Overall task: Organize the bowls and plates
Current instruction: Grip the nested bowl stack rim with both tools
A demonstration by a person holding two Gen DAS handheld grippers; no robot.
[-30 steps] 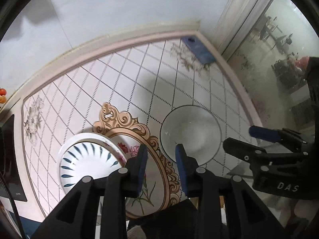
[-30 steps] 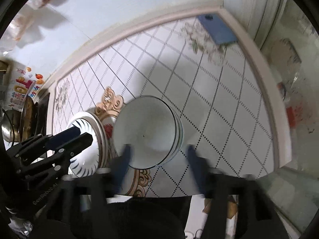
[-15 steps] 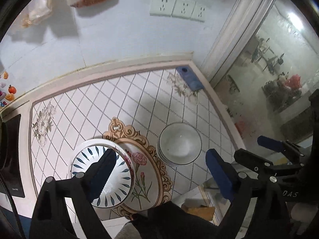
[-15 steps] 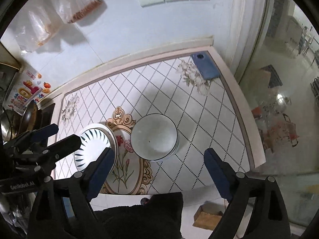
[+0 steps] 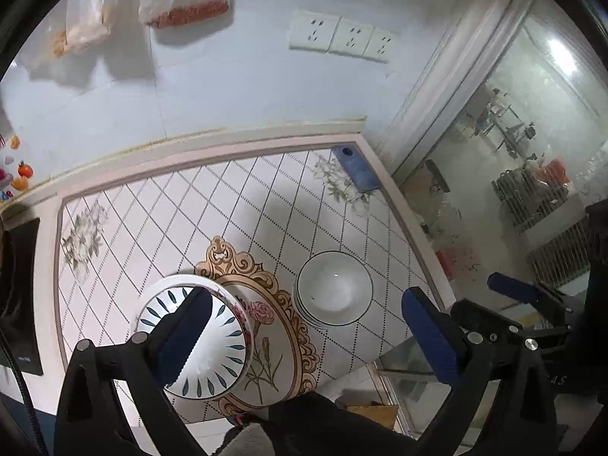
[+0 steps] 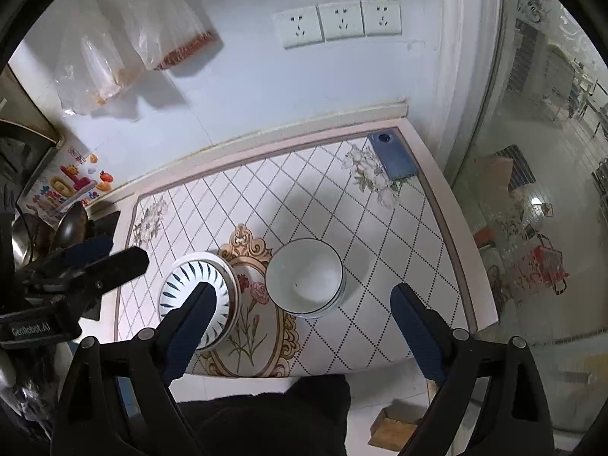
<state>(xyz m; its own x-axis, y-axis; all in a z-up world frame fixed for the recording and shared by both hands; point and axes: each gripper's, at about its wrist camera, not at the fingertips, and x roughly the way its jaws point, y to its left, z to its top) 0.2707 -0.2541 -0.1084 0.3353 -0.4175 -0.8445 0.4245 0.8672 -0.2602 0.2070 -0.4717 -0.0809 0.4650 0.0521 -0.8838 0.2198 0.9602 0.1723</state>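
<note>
A stack of white bowls with dark rims (image 5: 334, 292) (image 6: 306, 280) stands on the tiled counter. To its left a blue-and-white patterned bowl (image 5: 212, 357) (image 6: 190, 279) sits in a stack of plates. My left gripper (image 5: 304, 330) is open and empty, held high above both stacks. My right gripper (image 6: 300, 323) is open and empty, also held high above them. The right gripper's blue-padded fingers (image 5: 513, 292) show at the right of the left wrist view. The left gripper's fingers (image 6: 87, 250) show at the left of the right wrist view.
A blue phone (image 5: 355, 169) (image 6: 393, 155) lies at the counter's far right corner. Plastic bags (image 6: 125, 53) and wall sockets (image 6: 338, 22) hang on the back wall. A cooktop (image 5: 22, 296) and metal pots (image 6: 22, 239) are at the left. The counter's right edge (image 6: 456, 228) drops to the floor.
Both grippers have opened wide and risen well above the counter, away from the white bowl stack. The bowls and plates have not moved.
</note>
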